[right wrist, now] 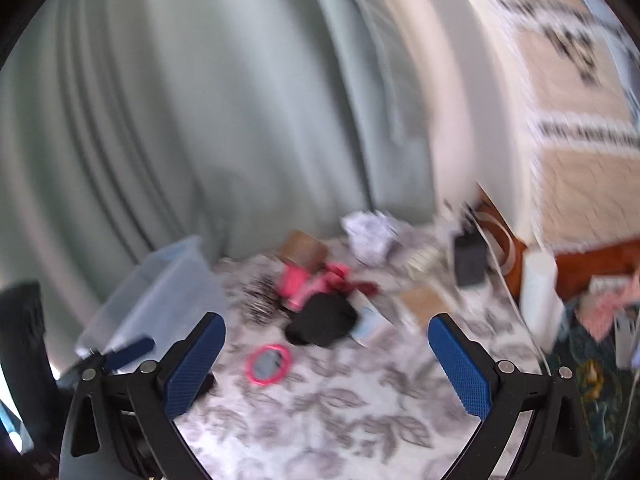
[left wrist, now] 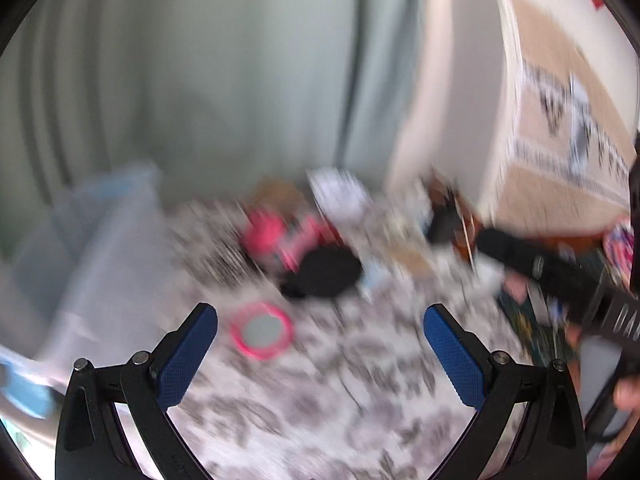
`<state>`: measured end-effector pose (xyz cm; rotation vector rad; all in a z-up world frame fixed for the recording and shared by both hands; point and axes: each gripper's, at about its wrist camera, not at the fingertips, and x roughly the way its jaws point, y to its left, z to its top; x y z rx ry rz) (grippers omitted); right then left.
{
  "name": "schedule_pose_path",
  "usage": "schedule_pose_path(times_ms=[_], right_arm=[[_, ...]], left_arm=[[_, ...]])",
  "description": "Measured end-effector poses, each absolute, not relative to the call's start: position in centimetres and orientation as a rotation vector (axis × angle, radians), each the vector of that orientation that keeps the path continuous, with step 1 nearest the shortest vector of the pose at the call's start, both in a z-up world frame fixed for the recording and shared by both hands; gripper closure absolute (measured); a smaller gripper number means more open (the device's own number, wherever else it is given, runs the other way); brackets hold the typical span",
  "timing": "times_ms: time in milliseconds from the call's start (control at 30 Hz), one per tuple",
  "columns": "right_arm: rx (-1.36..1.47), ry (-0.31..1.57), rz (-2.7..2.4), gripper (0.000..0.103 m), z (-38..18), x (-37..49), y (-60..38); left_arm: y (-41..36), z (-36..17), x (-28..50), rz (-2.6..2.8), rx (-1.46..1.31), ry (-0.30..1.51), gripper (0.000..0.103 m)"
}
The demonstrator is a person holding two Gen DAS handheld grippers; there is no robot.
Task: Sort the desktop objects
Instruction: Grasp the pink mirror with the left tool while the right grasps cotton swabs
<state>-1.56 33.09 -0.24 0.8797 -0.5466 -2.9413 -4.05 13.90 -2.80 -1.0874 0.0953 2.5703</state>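
Both views are motion-blurred. On the floral tablecloth (left wrist: pixel 320 408) lie a pink-rimmed round mirror (left wrist: pixel 262 330) (right wrist: pixel 269 364), a black cloth item (left wrist: pixel 320 272) (right wrist: pixel 322 320) and a pink object (left wrist: pixel 276 240) (right wrist: pixel 308 282) behind it. My left gripper (left wrist: pixel 320 312) is open and holds nothing, with the mirror just ahead near its left finger. My right gripper (right wrist: pixel 327 322) is also open and holds nothing, hovering short of the mirror and the black item. A clear plastic bin (left wrist: pixel 100 248) (right wrist: pixel 160 300) stands at the left.
Crumpled white paper (right wrist: pixel 370 236), a brown tape roll (right wrist: pixel 302 250), a small cardboard box (right wrist: pixel 424 304), a black box (right wrist: pixel 468 260) and a white cylinder (right wrist: pixel 540 296) sit farther back and right. A big cardboard carton (left wrist: pixel 560 120) towers at the right. Curtains hang behind.
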Motion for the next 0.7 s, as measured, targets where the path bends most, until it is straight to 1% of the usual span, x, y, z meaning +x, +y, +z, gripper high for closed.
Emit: schedule_pose_path(times_ms=[33,167,300,367,533,633,700], right_arm=[[0.931,-0.558,-2.943,0.000,-1.2,-2.1,33.6],[1.138,-0.532,-2.945,0.000,-5.1,-4.3,35.5],[1.264,-0.569,-2.901,0.000,-8.5,-6.2,37.3],[1.319,-0.597,-2.871,0.000,-10.1,-7.6,38.2],[1.360,-0.777,-2.805,0.001,-12.5,-9.8,40.4],[1.343,-0.813,-2.788,0.001,-13.2,-10.9,41.0],[1.340,-0.828,-2.788,0.001,-13.5,-11.5,41.3]], left_arm=[[14.3,-4.1,-4.9,2.535,-1.160,0.103,0.000],[13.2,-7.4,-7.1,2.594,-1.300,0.086,0.000],[11.9,-9.9,-9.2,2.656,-1.371,0.049,0.000],[12.1,-11.2,-10.5,2.648,-1.406,0.076,0.000],[12.5,-13.9,-12.6,2.605,-1.487,0.106,0.000],[12.5,-14.8,-13.6,2.607,-1.512,0.113,0.000],[12.7,-15.2,-14.2,2.623,-1.515,0.151,0.000]])
